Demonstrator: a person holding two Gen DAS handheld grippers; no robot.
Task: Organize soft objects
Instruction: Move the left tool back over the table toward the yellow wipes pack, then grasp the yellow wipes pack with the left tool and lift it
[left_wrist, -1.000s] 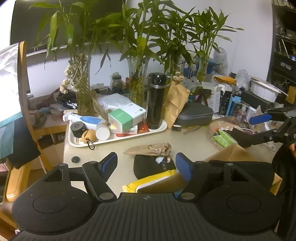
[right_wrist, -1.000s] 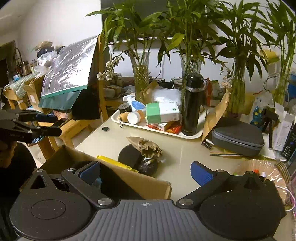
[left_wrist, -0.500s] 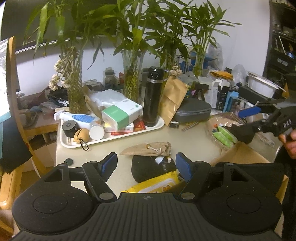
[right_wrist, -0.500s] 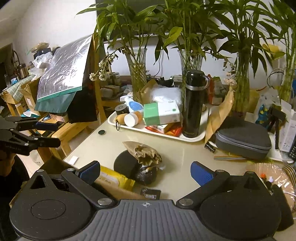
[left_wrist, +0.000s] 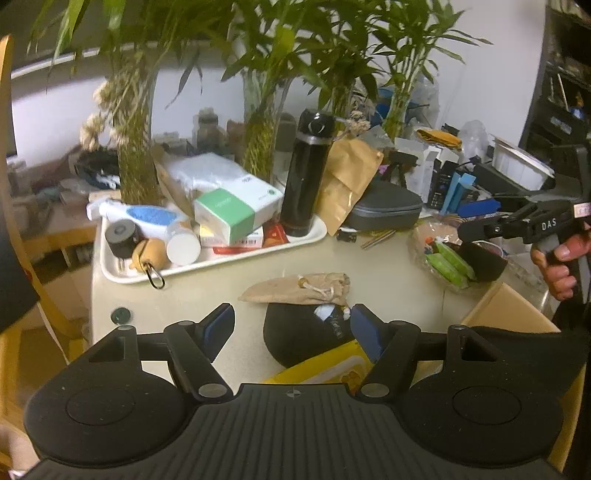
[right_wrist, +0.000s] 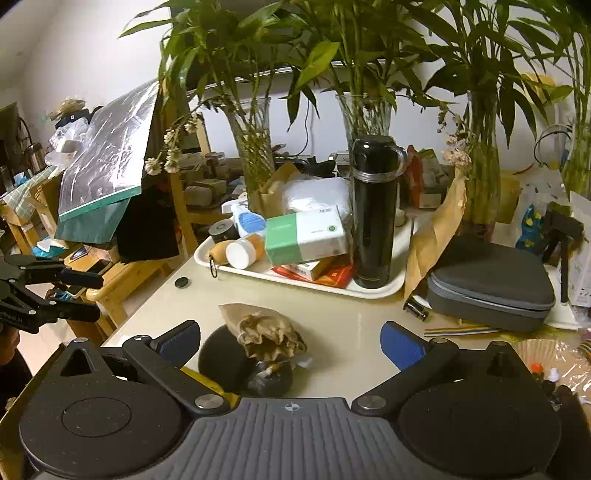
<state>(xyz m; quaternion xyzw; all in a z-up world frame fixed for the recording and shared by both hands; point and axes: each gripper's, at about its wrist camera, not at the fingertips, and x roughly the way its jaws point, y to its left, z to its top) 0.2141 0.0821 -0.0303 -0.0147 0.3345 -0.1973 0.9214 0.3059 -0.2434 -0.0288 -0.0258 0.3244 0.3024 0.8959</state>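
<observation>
Both the left gripper (left_wrist: 291, 328) and right gripper (right_wrist: 290, 341) hung released and empty. The burlap pouch (left_wrist: 299, 290) lay mid-frame atop a black pad (left_wrist: 295, 336); a careless pinch might drag both.

Beige table (left_wrist: 388, 266): white tray (left_wrist: 236, 258), tan drawstring pouch (left_wrist: 295, 290), grey case (right_wrist: 491, 284), black cap (left_wrist: 121, 315).
</observation>
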